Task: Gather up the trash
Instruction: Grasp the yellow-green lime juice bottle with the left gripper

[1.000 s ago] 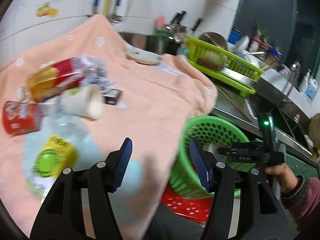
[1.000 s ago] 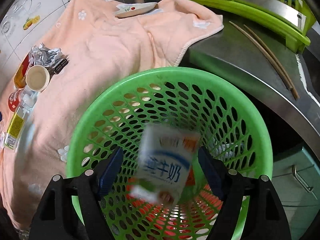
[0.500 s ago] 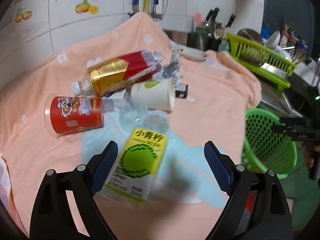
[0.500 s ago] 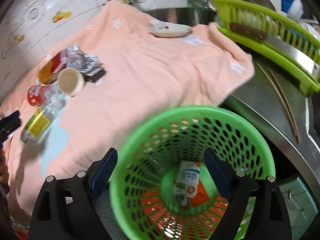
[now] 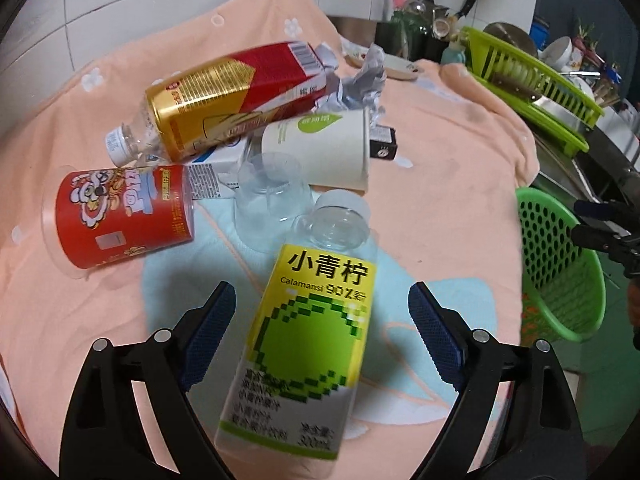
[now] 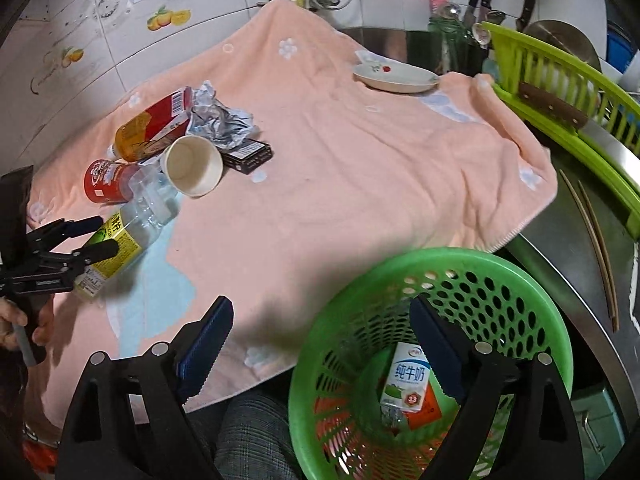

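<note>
A clear bottle with a yellow-green label (image 5: 308,344) lies on the peach towel (image 5: 440,168), between the pads of my open left gripper (image 5: 320,320), untouched. Beyond it lie a clear cup (image 5: 268,200), a white paper cup (image 5: 320,152), a red snack tub (image 5: 120,216), a red-gold bottle (image 5: 224,100) and crumpled foil (image 5: 360,80). My right gripper (image 6: 320,344) is open and empty above the rim of the green basket (image 6: 532,292), which holds a milk carton (image 6: 406,384). The left gripper also shows in the right wrist view (image 6: 92,236).
A small black box (image 6: 248,156) lies by the paper cup. A white dish (image 6: 396,78) sits at the towel's far edge. A green dish rack (image 6: 568,80) with a knife, chopsticks (image 6: 592,232) on the steel counter, and a knife holder (image 5: 420,12) stand to the right.
The milk carton dropped from my right gripper into the basket. My left gripper swung left from the basket to the trash pile, opened wide and closed in around the yellow-green bottle.
</note>
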`<state>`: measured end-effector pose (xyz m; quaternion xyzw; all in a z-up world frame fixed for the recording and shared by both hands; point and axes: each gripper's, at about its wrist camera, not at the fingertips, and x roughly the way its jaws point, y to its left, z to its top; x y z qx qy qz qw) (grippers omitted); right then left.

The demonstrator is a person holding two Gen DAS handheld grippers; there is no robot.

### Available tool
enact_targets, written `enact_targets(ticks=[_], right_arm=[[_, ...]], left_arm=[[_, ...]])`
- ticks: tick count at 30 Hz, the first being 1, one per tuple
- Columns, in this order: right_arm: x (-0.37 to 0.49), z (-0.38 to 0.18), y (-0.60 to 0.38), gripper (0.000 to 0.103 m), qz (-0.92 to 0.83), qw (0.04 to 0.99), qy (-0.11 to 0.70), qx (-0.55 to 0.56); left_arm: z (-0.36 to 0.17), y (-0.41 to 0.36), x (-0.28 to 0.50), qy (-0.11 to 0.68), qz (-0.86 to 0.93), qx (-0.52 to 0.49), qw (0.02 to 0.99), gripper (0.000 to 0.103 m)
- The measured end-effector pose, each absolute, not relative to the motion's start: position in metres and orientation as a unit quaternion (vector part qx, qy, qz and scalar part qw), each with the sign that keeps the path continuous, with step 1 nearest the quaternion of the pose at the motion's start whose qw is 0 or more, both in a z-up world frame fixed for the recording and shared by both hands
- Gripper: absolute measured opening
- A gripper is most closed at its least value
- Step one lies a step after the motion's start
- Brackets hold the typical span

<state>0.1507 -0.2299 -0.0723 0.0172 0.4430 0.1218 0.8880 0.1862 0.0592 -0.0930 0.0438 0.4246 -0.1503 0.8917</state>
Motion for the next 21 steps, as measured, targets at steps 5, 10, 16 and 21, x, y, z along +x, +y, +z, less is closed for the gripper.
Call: enact_targets(ticks=[5, 10, 16, 21], right_arm=[[0.157, -0.072, -0.219, 0.087, 0.131, 0.885, 0.446, 0.011], [0.160, -0.071, -0.211, 0.087, 0.139, 0.885, 0.445, 0.004], [0.163, -0.071, -0.201, 0.087, 0.148, 0.883, 0.446, -0.001], [0.163, -0.071, -0.190, 0.087, 0.157, 0.881, 0.446, -0.006]], left_arm=[[-0.101, 0.057, 0.195, 0.436, -0.156, 0.046, 0.885, 0.086], [-0.107, 0.054, 0.198, 0.443, -0.157, 0.048, 0.881, 0.079], [-0.112, 0.051, 0.198, 0.447, -0.149, 0.069, 0.880, 0.063], [-0.110, 0.058, 0.191, 0.439, -0.147, 0.056, 0.884, 0.060]])
